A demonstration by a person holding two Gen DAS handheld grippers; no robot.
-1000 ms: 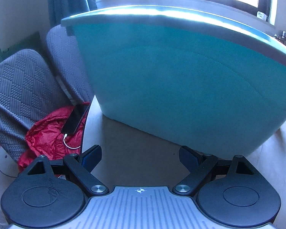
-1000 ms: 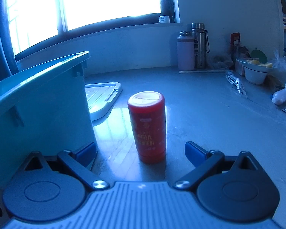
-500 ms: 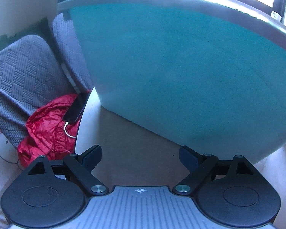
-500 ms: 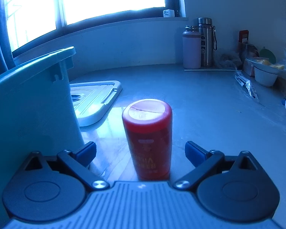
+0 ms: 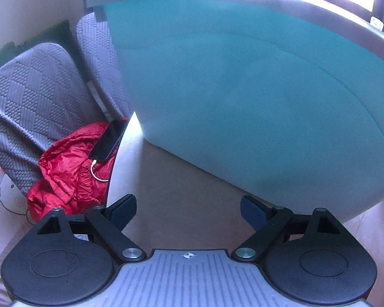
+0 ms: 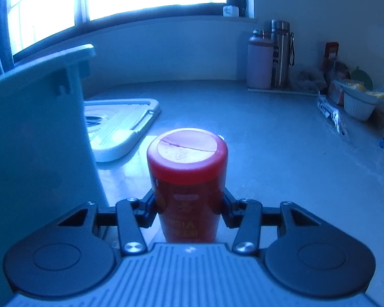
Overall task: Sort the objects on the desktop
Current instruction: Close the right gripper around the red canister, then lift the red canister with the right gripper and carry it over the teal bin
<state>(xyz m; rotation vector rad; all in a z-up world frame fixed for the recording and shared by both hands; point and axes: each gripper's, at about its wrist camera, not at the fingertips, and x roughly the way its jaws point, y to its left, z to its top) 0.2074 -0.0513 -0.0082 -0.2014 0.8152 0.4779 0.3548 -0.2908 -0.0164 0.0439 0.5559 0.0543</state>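
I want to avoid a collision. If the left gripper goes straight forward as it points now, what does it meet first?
Most likely the side wall of the teal bin. It fills the view ahead of the open left gripper, with only bare table between them; depth is unclear.

My left wrist camera sits low, close against the teal bin's (image 5: 256, 89) wall. My right looks far across the table (image 6: 268, 140); the bin (image 6: 33, 140) at its left is shared.

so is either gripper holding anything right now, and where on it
The right gripper is shut on the red canister, jaws on opposite sides of its body, about midway up. The left gripper is open and holds nothing.
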